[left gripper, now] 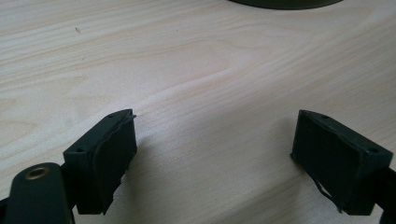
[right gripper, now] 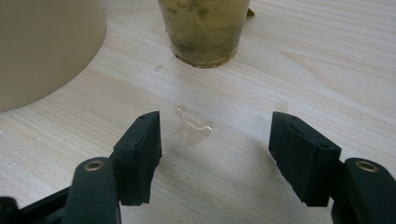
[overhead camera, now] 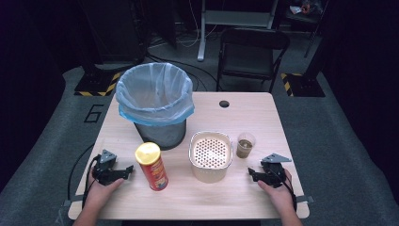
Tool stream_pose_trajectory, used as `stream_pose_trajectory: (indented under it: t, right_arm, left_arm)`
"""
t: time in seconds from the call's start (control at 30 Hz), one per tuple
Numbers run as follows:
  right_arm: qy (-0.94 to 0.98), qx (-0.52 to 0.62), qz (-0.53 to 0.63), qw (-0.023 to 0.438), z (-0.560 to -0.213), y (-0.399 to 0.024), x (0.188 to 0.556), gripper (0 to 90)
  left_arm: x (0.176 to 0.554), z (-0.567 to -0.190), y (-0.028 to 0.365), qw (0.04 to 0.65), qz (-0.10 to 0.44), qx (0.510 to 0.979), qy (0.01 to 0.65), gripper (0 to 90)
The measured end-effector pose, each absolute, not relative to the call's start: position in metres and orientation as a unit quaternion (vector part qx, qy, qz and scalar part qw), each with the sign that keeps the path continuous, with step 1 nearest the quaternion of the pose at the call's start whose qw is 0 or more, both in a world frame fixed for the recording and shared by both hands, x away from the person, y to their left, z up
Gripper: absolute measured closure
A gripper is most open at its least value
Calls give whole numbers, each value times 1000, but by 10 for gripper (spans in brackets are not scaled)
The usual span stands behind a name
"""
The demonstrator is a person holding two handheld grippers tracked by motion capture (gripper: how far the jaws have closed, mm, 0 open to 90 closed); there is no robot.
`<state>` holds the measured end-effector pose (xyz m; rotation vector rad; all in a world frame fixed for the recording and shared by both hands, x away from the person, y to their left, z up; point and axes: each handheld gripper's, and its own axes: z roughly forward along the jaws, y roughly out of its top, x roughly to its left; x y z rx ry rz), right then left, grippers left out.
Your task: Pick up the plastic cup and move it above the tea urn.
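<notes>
1. Worktop (overhead camera: 244, 197) of pale wood, seen from above, with a person's two hands resting near its close edge, one gripper in each.
2. Right gripper (overhead camera: 254, 174) lies low on the worktop, jaws pointing towards the middle. In the right gripper view (right gripper: 215, 140) its jaws stand partly apart with nothing between them, only bare wood and a small puddle of clear liquid (right gripper: 192, 128).
3. Straight ahead of the right gripper, near but not touching, stands a clear plastic cup (overhead camera: 245, 145) holding murky brownish liquid; the right gripper view shows its base (right gripper: 204, 32) just beyond the puddle.
4. Ahead and to one side of the right gripper sits a beige perforated container (overhead camera: 211, 157), its curved wall filling the upper left corner of the right gripper view (right gripper: 42, 46). It stands just beside the cup.
5. Left gripper (overhead camera: 128, 172) also lies low on the worktop, jaws pointing inward. In the left gripper view (left gripper: 215, 149) its jaws stand wide apart and hold nothing; bare wood lies between them.
6. Just beside the left gripper's tips stands an upright red canister with a yellow lid (overhead camera: 151, 165), close but apart from it.
7. Beyond the canister, farther from the left gripper, stands a bin lined with a pale blue bag (overhead camera: 155, 101); its dark base edges the top of the left gripper view (left gripper: 285, 3).
</notes>
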<state>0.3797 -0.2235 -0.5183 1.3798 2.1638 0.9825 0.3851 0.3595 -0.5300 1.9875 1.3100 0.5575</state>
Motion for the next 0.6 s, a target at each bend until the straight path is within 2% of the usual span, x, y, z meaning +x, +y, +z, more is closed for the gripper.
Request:
stream_pose_trajectory:
  t: [0.27,0.47,0.6]
  right_arm:
    - [765,491,365,203,-489,-217,372,424]
    - [772,460,394,192,-440,-194,369,524]
    - [771,452,411,182,-420,-182,371,533]
  left_arm:
    - [385,-531,359,344,218,761,505,132]
    - [385,-531,359,344,217,761,505,132]
    - [385,-531,359,344,217,761,505,133]
